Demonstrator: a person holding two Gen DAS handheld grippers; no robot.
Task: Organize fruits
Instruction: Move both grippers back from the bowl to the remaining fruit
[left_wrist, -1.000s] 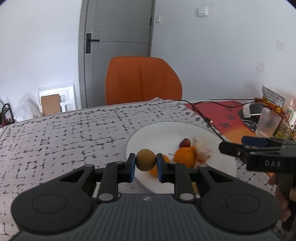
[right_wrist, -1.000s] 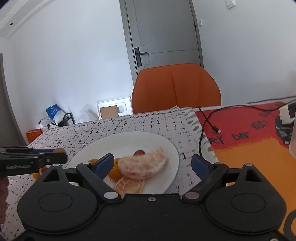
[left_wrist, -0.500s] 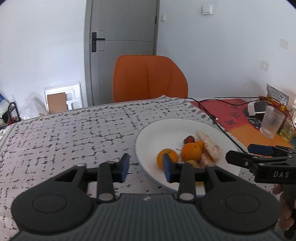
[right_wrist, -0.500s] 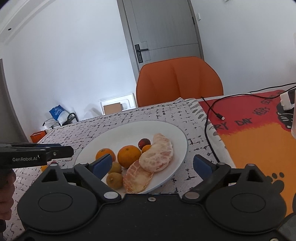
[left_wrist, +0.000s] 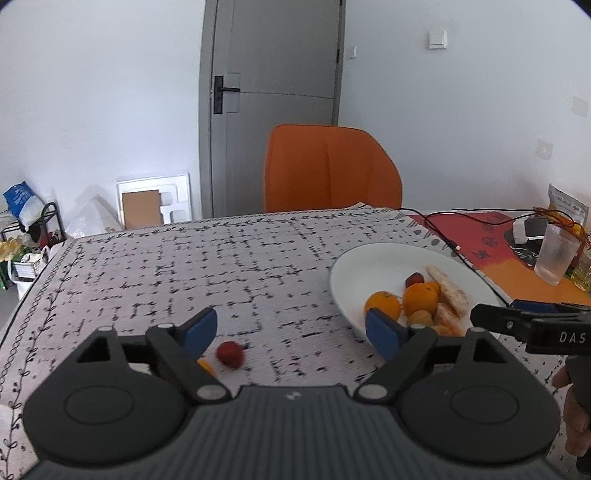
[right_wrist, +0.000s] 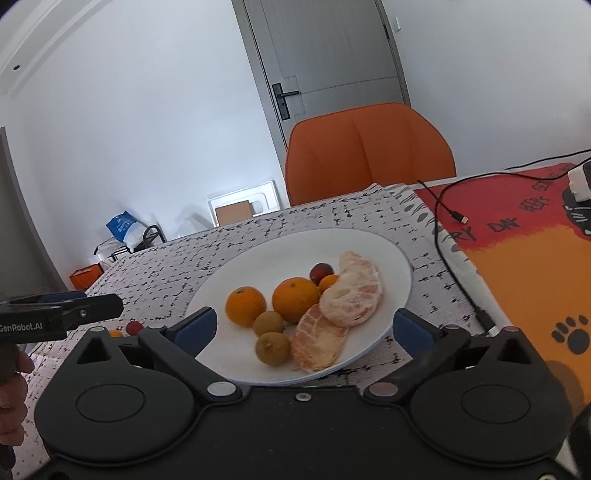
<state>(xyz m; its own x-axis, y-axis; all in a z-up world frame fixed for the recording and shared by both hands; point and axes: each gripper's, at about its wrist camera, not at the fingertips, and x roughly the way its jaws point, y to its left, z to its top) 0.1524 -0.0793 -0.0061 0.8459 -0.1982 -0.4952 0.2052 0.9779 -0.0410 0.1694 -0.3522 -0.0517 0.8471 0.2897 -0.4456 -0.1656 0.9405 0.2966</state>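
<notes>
- Left wrist view: the left gripper (left_wrist: 291, 328) has nothing between its jaws, and they are opening wider at this moment. A small red fruit (left_wrist: 229, 353) lies on the patterned surface (left_wrist: 221, 258), near and just beside the left fingertip, and a small orange fruit (left_wrist: 205, 366) is half hidden behind that finger. If the gripper comes down off centre, I think a finger can push the round red fruit, and it may roll toward the near edge.
- Same view: the white plate (left_wrist: 369, 258) sits to the right, and the right fingertip is close to its near rim. A careless sideways move could knock the rim and shake the fruit on it.
- Right wrist view: the right gripper (right_wrist: 301, 326) is also empty, its jaws opening to a very wide gap over the near part of the plate (right_wrist: 369, 243). On it lie two oranges (right_wrist: 295, 300), two small brown fruits (right_wrist: 272, 348), a dark red fruit (right_wrist: 320, 271) and peeled citrus pieces (right_wrist: 351, 291). The peeled pieces look soft, so a hard squeeze would probably crush them.
- Same view: the left gripper (right_wrist: 110, 304) enters at the far left. Both work near the plate, so they may collide.
</notes>
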